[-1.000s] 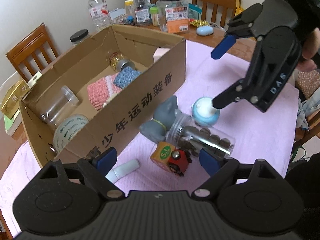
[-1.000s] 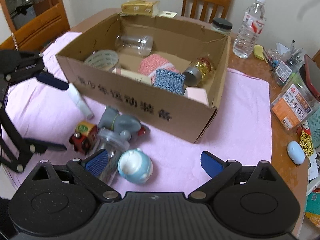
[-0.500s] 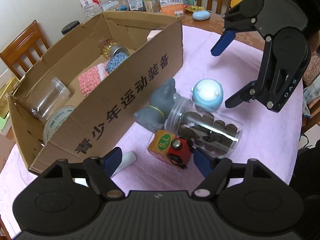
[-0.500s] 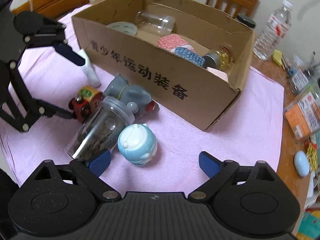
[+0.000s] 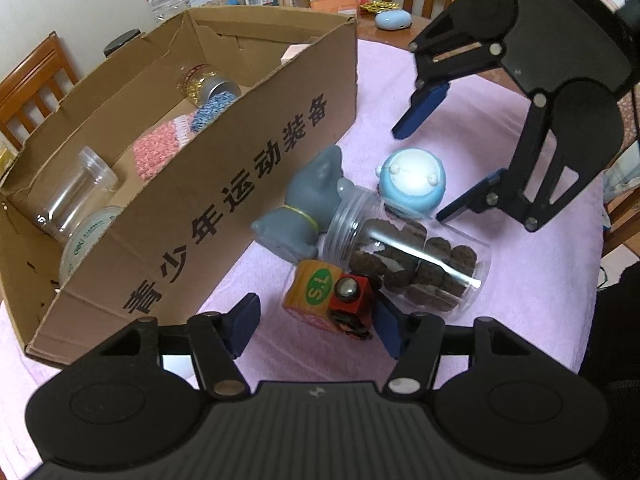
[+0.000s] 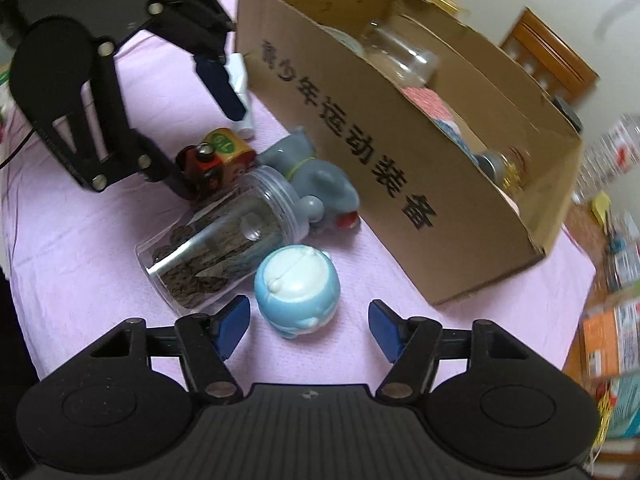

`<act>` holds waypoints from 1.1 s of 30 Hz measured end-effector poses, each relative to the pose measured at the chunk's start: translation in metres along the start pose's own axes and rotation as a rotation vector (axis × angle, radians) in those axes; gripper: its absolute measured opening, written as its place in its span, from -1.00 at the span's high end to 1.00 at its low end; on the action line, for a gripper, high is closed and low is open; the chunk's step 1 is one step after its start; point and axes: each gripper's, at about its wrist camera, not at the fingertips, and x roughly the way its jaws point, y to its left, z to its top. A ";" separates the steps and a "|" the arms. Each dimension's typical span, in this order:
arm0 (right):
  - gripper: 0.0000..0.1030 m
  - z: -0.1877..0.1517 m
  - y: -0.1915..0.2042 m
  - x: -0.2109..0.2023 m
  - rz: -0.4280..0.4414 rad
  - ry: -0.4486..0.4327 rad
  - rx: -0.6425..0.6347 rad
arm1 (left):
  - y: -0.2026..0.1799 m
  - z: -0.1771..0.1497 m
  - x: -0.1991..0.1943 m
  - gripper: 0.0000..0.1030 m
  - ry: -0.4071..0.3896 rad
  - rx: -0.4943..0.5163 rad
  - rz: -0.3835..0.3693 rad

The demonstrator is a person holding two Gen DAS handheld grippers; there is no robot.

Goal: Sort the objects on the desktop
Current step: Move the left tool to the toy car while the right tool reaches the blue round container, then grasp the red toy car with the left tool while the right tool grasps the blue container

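Two grabs at once, and that worries me. My left gripper (image 5: 316, 320) is closing around the toy train (image 5: 332, 300), one pad touching or nearly touching its far side, the other pad well short of it, so nothing is held yet. My right gripper (image 6: 308, 322) is closing too, with the blue figure (image 6: 298, 290) between the pads but neither one touching it.

Everything waiting to be sorted sits in a tight cluster on the pink cloth (image 5: 500, 312), just beside the box (image 5: 240, 184): train against jar (image 5: 408, 260), jar mouth against the grey toy (image 5: 304, 208), figure touching the jar.

My guess is the jar is the trouble. It lies on its side and should roll easily; a nudge from either pad could send it across the cloth. The round figure may squirt out if the pads meet it off-centre. The train sits askew between my pads, so it may twist rather than seat.
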 end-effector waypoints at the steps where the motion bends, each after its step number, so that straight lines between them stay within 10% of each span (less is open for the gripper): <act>1: -0.31 0.000 0.000 0.001 0.004 -0.003 -0.016 | 0.000 0.001 0.000 -0.14 0.000 0.005 -0.005; 33: 0.03 0.008 -0.012 -0.012 0.073 -0.056 -0.076 | 0.001 0.010 -0.016 0.04 -0.033 -0.027 -0.034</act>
